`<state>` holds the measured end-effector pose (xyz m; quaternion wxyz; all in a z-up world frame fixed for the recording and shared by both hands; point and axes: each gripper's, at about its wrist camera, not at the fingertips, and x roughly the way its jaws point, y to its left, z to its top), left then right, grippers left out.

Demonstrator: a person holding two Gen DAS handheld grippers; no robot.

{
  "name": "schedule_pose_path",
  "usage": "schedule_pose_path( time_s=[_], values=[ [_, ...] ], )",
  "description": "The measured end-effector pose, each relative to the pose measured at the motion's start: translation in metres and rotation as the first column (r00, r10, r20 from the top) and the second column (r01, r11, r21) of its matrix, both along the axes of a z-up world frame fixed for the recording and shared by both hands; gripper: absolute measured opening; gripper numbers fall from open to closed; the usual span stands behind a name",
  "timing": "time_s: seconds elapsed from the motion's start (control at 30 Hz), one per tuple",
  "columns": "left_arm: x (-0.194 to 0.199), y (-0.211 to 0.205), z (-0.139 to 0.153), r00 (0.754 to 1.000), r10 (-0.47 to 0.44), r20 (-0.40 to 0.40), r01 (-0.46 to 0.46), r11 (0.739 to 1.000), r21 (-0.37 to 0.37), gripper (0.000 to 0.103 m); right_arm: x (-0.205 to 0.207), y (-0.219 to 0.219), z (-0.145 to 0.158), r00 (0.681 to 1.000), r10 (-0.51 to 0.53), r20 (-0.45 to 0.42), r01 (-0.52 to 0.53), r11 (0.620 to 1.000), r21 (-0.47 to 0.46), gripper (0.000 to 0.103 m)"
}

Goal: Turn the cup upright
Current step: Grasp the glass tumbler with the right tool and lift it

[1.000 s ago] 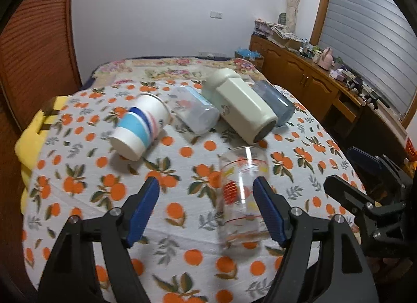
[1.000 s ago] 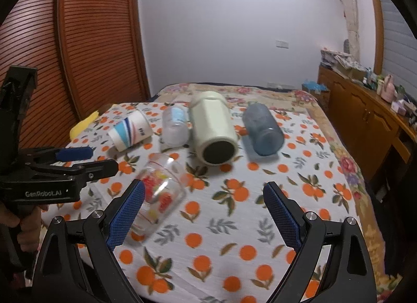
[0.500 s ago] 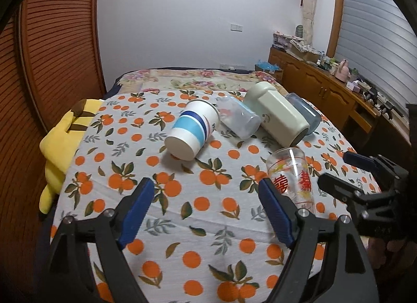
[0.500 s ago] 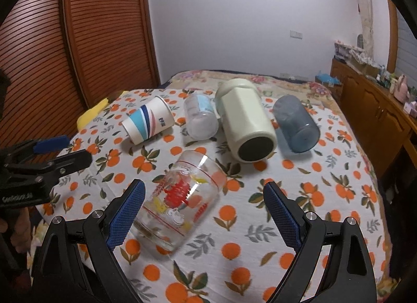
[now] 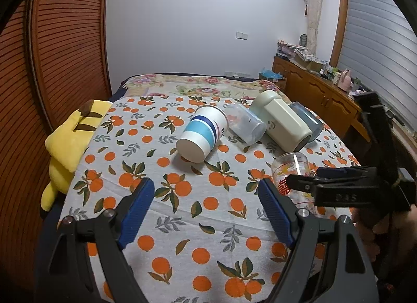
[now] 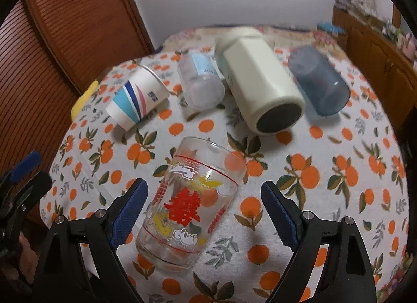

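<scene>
A clear glass cup (image 6: 190,206) with a red character and yellow print lies on its side on the orange-print cloth, base toward me. My right gripper (image 6: 203,206) is open, its blue pads on either side of the glass, not touching. In the left wrist view the glass (image 5: 292,172) lies at the right, partly behind the right gripper (image 5: 312,179). My left gripper (image 5: 206,209) is open and empty over bare cloth, left of the glass.
Further back lie a striped paper cup (image 6: 136,101), a clear plastic cup (image 6: 200,84), a cream bottle (image 6: 260,84) and a blue-grey cup (image 6: 318,84), all on their sides. A yellow plush toy (image 5: 70,141) sits at the left edge. A wooden cabinet (image 5: 320,99) stands right.
The right gripper has moved down and forward onto the glass, which now lies between its pads. The left gripper has drawn back and left, away from the glass.
</scene>
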<state>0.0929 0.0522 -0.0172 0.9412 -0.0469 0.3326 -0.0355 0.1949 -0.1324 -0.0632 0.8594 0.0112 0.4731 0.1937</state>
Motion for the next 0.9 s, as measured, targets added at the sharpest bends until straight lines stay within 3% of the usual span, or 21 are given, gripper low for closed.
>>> schedule_pose_path(
  time_s=[0.27, 0.47, 0.63, 0.77, 0.9],
  values=[
    [-0.004, -0.005, 0.002, 1.0, -0.008, 0.002, 0.008, 1.0, -0.015, 0.082, 0.017, -0.003, -0.014, 0.99, 0.014, -0.139, -0.008, 0.999, 0.039, 0.091],
    [-0.005, -0.005, 0.004, 1.0, -0.007, 0.004, 0.007, 1.0, -0.01, 0.082, 0.026, 0.003, -0.017, 0.985, 0.018, -0.173, -0.015, 1.0, 0.018, 0.09],
    [-0.006, -0.003, 0.007, 1.0, -0.003, 0.009, 0.003, 1.0, -0.009, 0.082, 0.032, 0.006, -0.019, 0.975, 0.036, -0.217, -0.029, 0.999, 0.034, 0.077],
    [-0.004, -0.001, 0.006, 1.0, 0.002, 0.007, -0.002, 1.0, -0.01, 0.082, 0.037, 0.014, -0.017, 0.974, 0.059, -0.217, -0.058, 0.998, 0.014, 0.076],
    [-0.003, 0.0, 0.003, 1.0, 0.006, 0.001, -0.006, 1.0, -0.011, 0.082, 0.041, 0.011, -0.018, 0.972, 0.073, -0.225, -0.062, 0.997, 0.055, 0.072]
  ],
)
